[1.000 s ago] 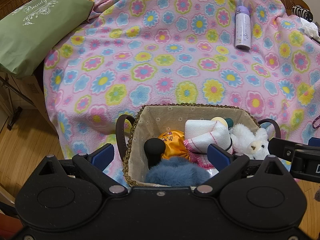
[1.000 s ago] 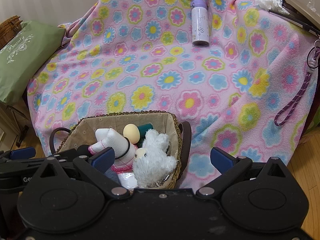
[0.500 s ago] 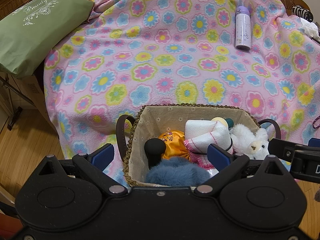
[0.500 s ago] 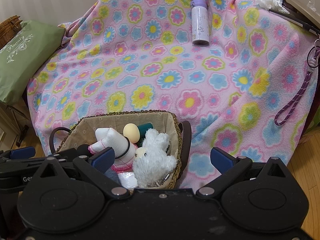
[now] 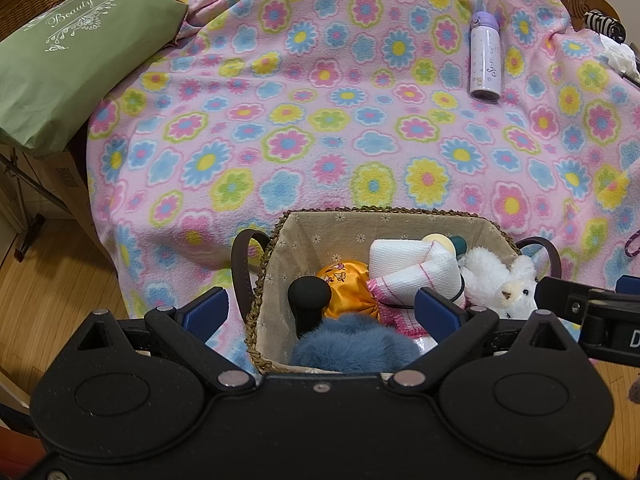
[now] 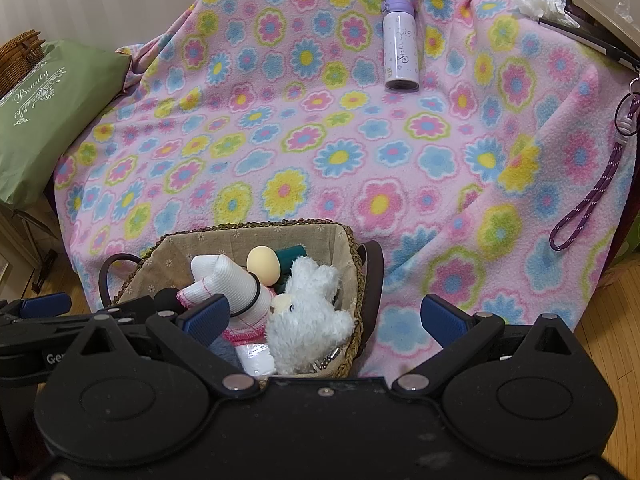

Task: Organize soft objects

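Note:
A woven basket [image 5: 384, 211] [image 6: 248, 227] with a beige lining stands on the near edge of the flowered blanket [image 5: 304, 128] [image 6: 360, 160]. It holds a white plush animal [image 5: 500, 280] [image 6: 312, 316], a rolled white cloth [image 5: 408, 268] [image 6: 228, 280], an orange satin pouch [image 5: 348, 288], a blue fluffy item [image 5: 352, 344], a black knob [image 5: 308, 296] and a cream egg shape [image 6: 262, 266]. My left gripper [image 5: 320, 314] hovers open just above the basket's near side. My right gripper [image 6: 334, 316] hangs open over the basket's right rim. Nothing is between either pair of fingers.
A purple-capped white bottle [image 5: 486, 60] [image 6: 400, 52] lies at the back of the blanket. A green cushion [image 5: 68, 68] [image 6: 44, 120] rests at the left on a wicker piece. A purple cord strap [image 6: 592, 196] hangs over the right edge. Wooden floor [image 5: 48, 264] shows below.

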A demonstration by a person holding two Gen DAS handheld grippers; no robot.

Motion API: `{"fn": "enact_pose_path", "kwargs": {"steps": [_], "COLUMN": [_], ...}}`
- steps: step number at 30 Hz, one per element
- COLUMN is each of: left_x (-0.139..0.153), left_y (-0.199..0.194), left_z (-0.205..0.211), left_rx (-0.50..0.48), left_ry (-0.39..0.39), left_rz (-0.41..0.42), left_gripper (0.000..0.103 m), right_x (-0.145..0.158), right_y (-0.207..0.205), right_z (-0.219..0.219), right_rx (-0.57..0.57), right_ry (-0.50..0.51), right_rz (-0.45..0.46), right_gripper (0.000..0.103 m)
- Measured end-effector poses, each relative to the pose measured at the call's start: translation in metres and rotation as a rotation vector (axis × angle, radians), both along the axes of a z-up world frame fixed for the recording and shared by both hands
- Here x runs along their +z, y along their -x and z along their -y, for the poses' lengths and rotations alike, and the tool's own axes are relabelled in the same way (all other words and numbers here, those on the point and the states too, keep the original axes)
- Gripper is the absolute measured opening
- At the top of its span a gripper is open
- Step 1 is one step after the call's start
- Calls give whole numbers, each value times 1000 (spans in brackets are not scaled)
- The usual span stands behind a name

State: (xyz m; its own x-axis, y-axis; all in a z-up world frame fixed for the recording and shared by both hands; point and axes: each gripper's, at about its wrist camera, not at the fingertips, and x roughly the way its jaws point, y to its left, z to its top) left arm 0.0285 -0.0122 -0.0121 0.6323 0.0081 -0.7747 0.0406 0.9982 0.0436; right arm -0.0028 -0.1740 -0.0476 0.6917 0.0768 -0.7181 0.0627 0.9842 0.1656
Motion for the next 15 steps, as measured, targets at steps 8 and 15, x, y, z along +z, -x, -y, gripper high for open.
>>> {"fn": "enact_pose_path", "kwargs": {"steps": [8,15], "left_x": [0,-1], "left_y": [0,2], "left_z": [0,-1], "left_rx": [1,3], "left_ry": [-1,-4], "left_rz": [1,1], "left_gripper": [97,97], "right_x": [0,0], "right_y": [0,0], "right_z": [0,0], "right_rx": [0,0], "right_ry": [0,0], "right_rz": [-1,-1], "right_gripper": [102,102]}}
